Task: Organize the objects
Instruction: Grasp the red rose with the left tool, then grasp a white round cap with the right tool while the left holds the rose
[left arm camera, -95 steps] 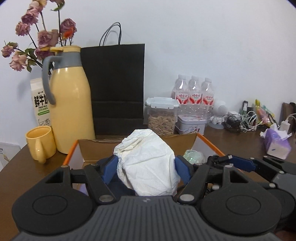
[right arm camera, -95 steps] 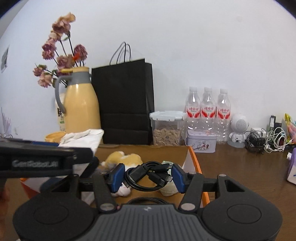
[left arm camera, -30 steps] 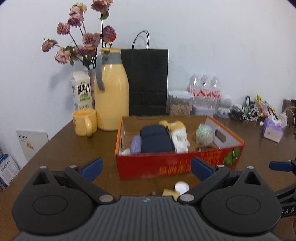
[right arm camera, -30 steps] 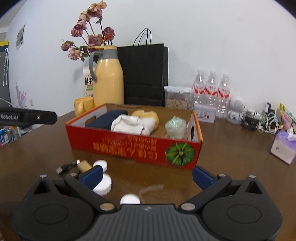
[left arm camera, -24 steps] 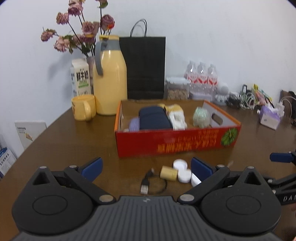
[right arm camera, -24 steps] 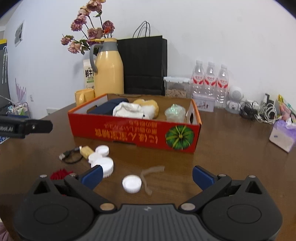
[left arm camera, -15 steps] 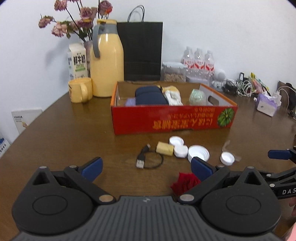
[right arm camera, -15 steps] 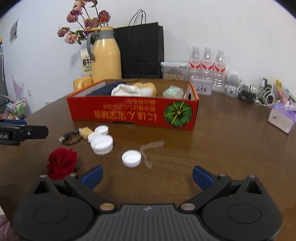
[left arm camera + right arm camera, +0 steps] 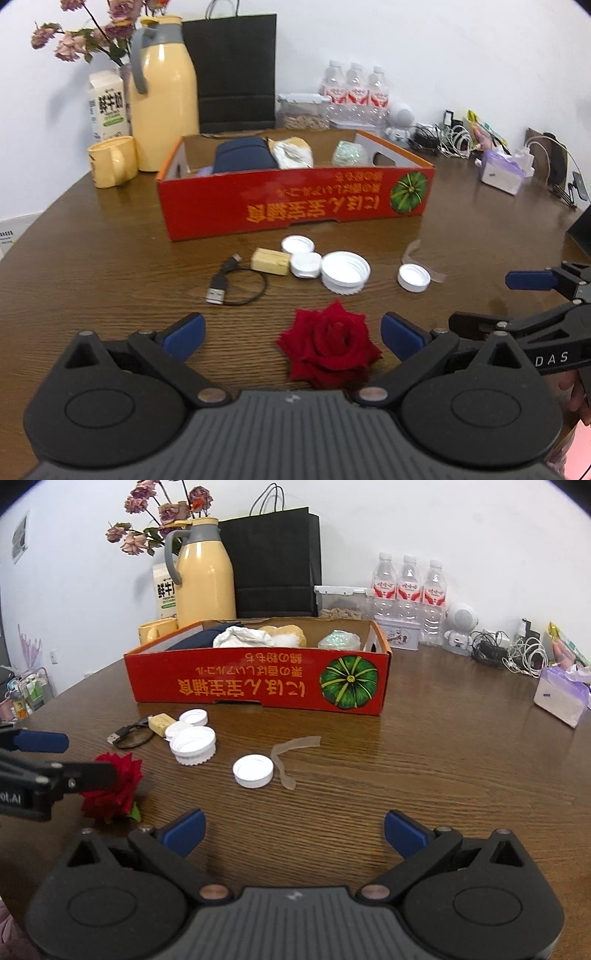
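Note:
A red cardboard box (image 9: 295, 206) (image 9: 258, 679) sits mid-table with a dark blue bundle, white cloth and a pale green ball inside. In front of it lie several white caps (image 9: 345, 271) (image 9: 193, 744), a small yellow block (image 9: 269, 261), a black USB cable (image 9: 236, 286) and a strip of tape (image 9: 290, 753). A red rose (image 9: 330, 343) (image 9: 114, 792) lies between the wide-open fingers of my left gripper (image 9: 291, 334). My right gripper (image 9: 294, 830) is open over bare wood, a lone cap (image 9: 253, 771) ahead of it.
Behind the box stand a yellow jug (image 9: 162, 92), yellow mug (image 9: 110, 160), milk carton, dried flowers, black paper bag (image 9: 236, 70), a snack container and three water bottles (image 9: 408, 587). Cables and a tissue pack (image 9: 561, 694) lie at the far right.
Both grippers let go of the cloth and the cable coil at the box, opened, and pulled back toward the near table edge. The rose now lies between the left fingers.

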